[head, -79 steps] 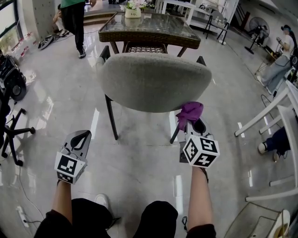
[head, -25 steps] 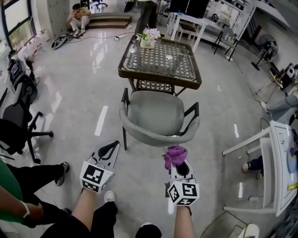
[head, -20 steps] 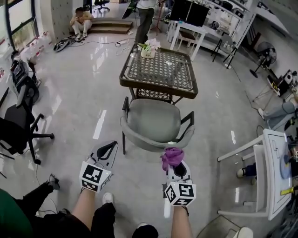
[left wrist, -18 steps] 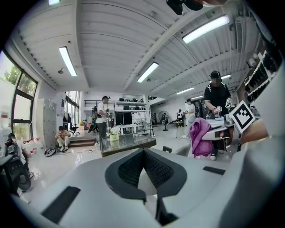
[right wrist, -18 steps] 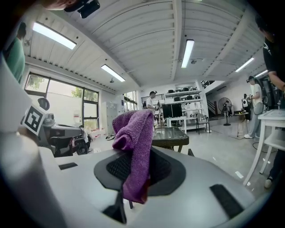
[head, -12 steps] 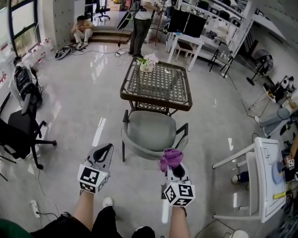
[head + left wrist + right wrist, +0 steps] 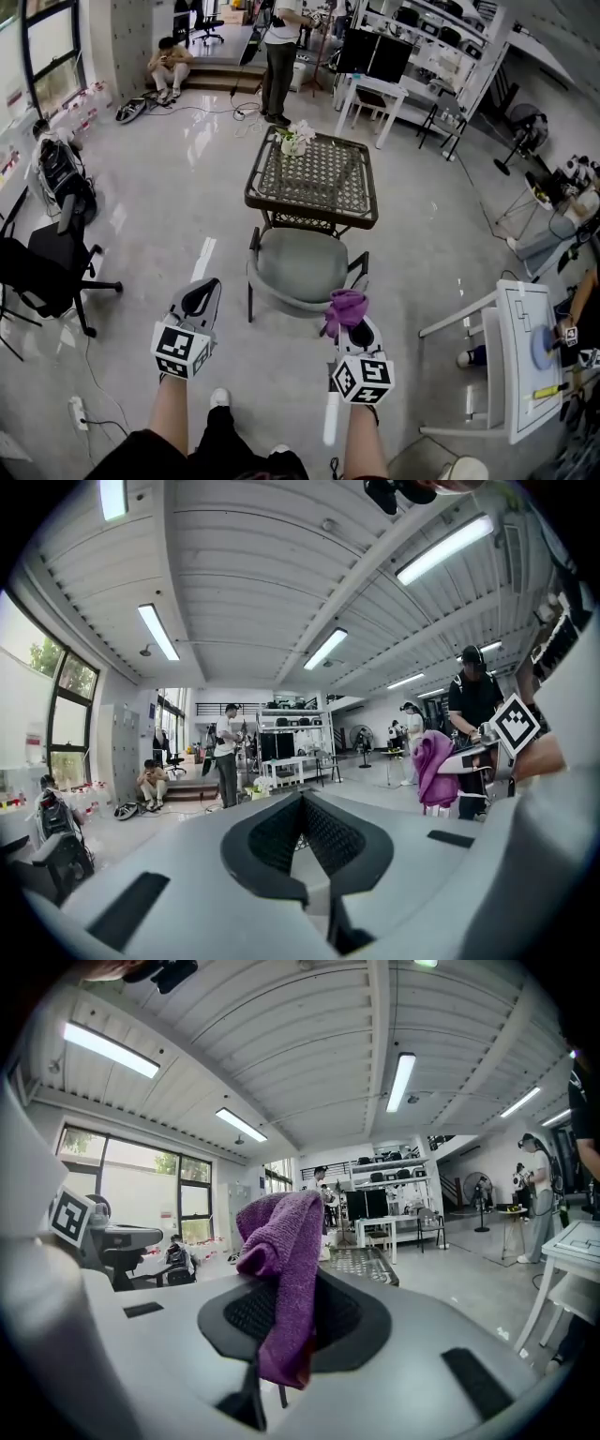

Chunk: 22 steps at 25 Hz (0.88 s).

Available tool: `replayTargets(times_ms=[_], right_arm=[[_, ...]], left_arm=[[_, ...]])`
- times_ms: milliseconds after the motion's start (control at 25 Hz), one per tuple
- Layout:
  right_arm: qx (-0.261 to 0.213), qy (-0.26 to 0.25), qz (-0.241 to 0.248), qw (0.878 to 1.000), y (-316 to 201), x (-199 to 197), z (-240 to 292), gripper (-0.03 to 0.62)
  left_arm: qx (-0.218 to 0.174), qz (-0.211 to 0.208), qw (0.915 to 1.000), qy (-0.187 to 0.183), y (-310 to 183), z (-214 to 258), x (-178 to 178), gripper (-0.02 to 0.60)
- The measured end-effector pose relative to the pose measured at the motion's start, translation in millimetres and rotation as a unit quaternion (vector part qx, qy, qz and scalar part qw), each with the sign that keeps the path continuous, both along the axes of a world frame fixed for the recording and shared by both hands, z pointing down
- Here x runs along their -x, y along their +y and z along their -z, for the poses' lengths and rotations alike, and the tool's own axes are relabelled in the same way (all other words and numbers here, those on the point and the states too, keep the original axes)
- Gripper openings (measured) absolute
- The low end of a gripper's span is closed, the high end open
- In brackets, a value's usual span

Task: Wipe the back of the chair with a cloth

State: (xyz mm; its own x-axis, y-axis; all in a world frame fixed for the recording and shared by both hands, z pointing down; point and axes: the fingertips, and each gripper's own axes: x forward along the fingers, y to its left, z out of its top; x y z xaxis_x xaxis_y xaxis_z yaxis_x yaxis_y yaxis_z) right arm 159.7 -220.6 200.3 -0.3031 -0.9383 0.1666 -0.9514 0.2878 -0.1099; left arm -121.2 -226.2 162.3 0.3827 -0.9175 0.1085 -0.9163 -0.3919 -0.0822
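Note:
The grey padded chair (image 7: 305,265) stands in front of me, its curved back (image 7: 298,302) nearest to me. My right gripper (image 7: 354,323) is shut on a purple cloth (image 7: 344,308), which hangs just short of the back's right end; I cannot tell whether it touches. In the right gripper view the cloth (image 7: 284,1255) drapes over the closed jaws of my right gripper (image 7: 279,1321). My left gripper (image 7: 201,289) hovers left of the chair, apart from it. In the left gripper view my left gripper (image 7: 302,805) is shut with nothing in it, and the cloth (image 7: 433,766) shows at right.
A wicker table (image 7: 311,175) with a flower vase (image 7: 298,139) stands right behind the chair. A black office chair (image 7: 49,267) is at left, a white table (image 7: 531,361) at right. One person stands (image 7: 278,56) and another sits (image 7: 169,60) far behind. A power strip (image 7: 77,409) lies on the floor.
I have drawn back from the chair, which now looks smaller and farther. The cloth, earlier at the back's right edge, stays in my right gripper. The left gripper stays shut.

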Motion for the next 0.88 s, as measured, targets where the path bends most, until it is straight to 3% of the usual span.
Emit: replayTargets(times_ms=[400,880], right_arm=[[-0.022,-0.004,-0.009,1.0,22,-7,60,0.091],[-0.033,-0.002,-0.014,0.999,44,-12,83,0.091]], left_arm=[[-0.013,0.001,0.9999,0.0,19,51,-5,0.009],[-0.025,-0.017,0.9995,-0.01,42,75,-18,0.009]])
